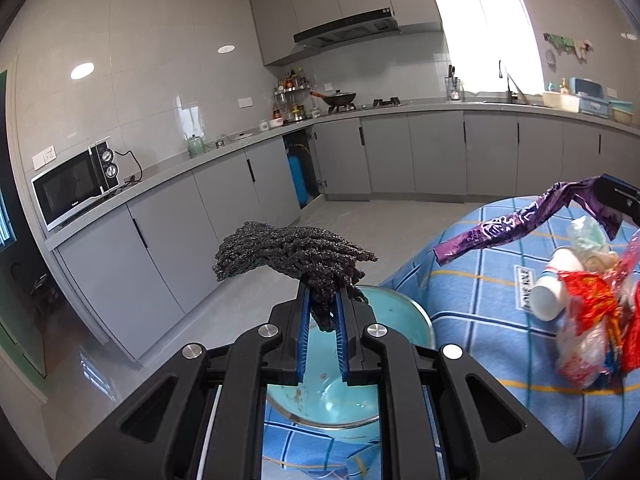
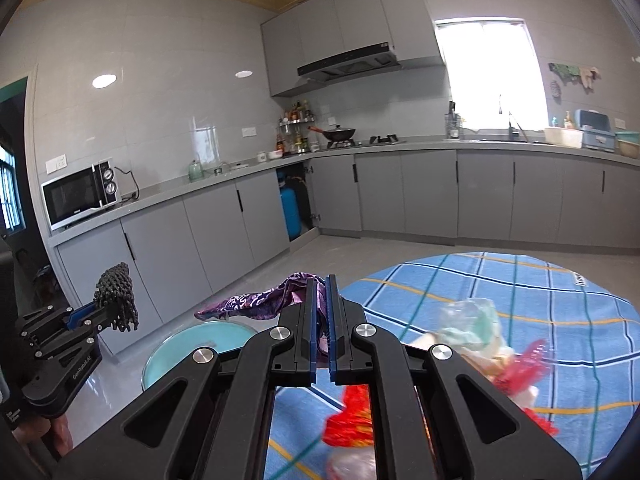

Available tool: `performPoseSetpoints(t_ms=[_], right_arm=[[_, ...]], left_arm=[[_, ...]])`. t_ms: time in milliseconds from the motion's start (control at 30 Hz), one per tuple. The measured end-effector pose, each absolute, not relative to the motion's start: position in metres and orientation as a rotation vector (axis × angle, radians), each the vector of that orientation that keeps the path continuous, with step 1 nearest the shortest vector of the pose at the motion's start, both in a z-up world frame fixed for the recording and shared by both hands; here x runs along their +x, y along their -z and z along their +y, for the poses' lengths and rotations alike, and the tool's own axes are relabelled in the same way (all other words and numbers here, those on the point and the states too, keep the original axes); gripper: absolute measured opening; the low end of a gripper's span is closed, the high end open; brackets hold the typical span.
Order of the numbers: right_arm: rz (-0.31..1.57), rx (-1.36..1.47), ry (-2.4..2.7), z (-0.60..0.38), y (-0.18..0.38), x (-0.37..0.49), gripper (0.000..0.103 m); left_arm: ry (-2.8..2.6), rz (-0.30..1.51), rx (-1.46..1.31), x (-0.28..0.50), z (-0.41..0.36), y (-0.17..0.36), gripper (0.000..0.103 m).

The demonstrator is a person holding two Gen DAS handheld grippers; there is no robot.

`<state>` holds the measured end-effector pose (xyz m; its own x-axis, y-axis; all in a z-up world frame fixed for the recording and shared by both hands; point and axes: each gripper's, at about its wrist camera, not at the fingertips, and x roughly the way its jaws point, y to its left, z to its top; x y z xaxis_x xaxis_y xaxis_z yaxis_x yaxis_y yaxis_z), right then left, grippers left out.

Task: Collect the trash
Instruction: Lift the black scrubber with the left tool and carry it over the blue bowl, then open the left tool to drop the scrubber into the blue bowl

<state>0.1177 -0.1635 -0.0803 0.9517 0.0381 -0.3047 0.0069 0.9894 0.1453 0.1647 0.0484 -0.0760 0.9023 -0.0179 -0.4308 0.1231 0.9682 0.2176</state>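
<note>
My left hand-held gripper is pinching a dark, knobbly scrubber by one end, so most of it juts out past the fingertips, held in the air above the teal bowl. It looks light and springy, holding its shape rather than drooping, so a pinch on the thick bunched end should do. My right hand-held gripper is pressed together on a purple wrapper, which hangs out to the left in a limp, crinkled strip; it should be nearly weightless and slick, best taken where the foil is gathered. Further right, on the worktop with its blue check cloth, lies the rest: a red wrapper, a white cup, and what may be clear plastic, though it is blurred.
</note>
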Motion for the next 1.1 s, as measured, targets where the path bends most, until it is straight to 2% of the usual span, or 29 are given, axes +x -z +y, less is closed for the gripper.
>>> performPoseSetpoints(t_ms=[967, 1100], right_arm=[[0.397, 0.105, -0.105, -0.114, 0.102, 0.172, 0.005], [0.419, 0.087, -0.125, -0.103, 0.107, 0.178, 0.005]], left_arm=[[0.057, 0.519, 0.195, 0.2, 0.075, 0.1, 0.012], [0.056, 0.523, 0.193, 0.203, 0.075, 0.102, 0.016]])
